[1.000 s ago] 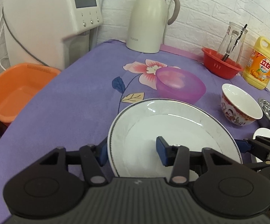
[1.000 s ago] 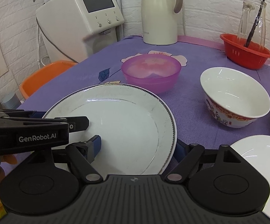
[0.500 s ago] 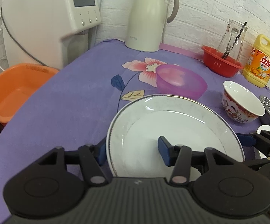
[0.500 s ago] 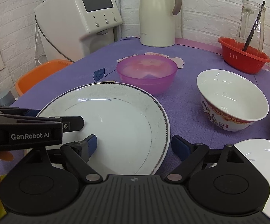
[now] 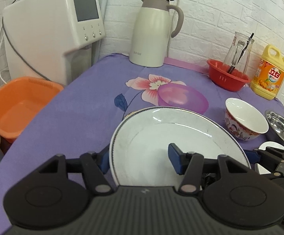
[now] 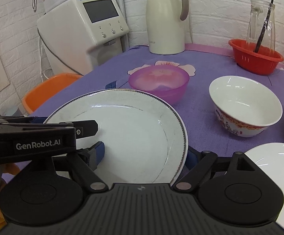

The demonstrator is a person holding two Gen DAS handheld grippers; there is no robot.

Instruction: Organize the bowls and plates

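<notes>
Over the last second the left gripper [image 5: 140, 161] has spread wider, its jaws opening and astride the left rim of the large white plate [image 5: 173, 135] without pinching it. The right gripper [image 6: 146, 153] also stands spread, astride the opposite rim. The plate appears set down on the purple cloth [image 5: 79, 107], in front of the purple bowl [image 6: 158, 81] and left of the patterned bowl [image 6: 246, 105]. Likely released; another dish comes next.
</notes>
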